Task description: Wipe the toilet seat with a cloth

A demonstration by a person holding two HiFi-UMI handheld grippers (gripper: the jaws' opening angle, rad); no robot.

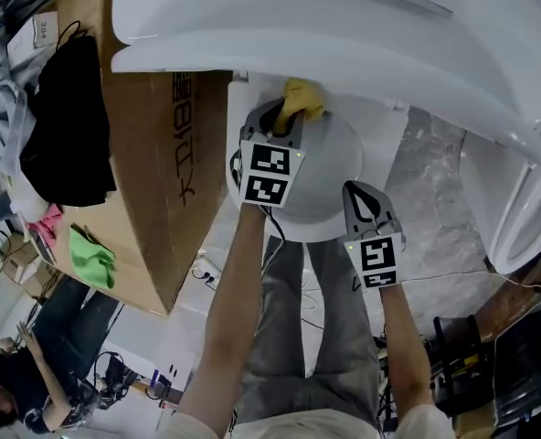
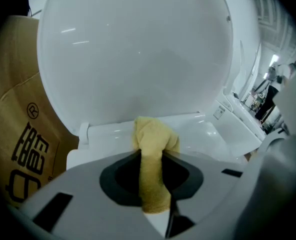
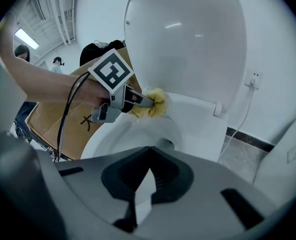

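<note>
A white toilet stands with its lid [image 1: 344, 26] raised. My left gripper [image 1: 284, 122] is shut on a yellow cloth [image 1: 303, 99], which presses on the rear left of the toilet seat [image 1: 339, 222], close to the hinge. In the left gripper view the cloth [image 2: 153, 149] hangs out between the jaws against the white seat [image 2: 203, 129], under the lid [image 2: 138, 49]. The right gripper view shows the left gripper [image 3: 140, 101] and the cloth [image 3: 157, 104] at the seat's [image 3: 113, 134] back. My right gripper [image 1: 360, 188] hovers over the front right of the seat, shut and empty [image 3: 149, 151].
A big cardboard box [image 1: 161, 154] stands tight against the toilet's left side, with a black garment [image 1: 69, 126] and a green cloth [image 1: 92, 254] on it. A second toilet [image 1: 526, 218] is at right. Cables lie on the floor. A person [image 1: 15, 382] sits at lower left.
</note>
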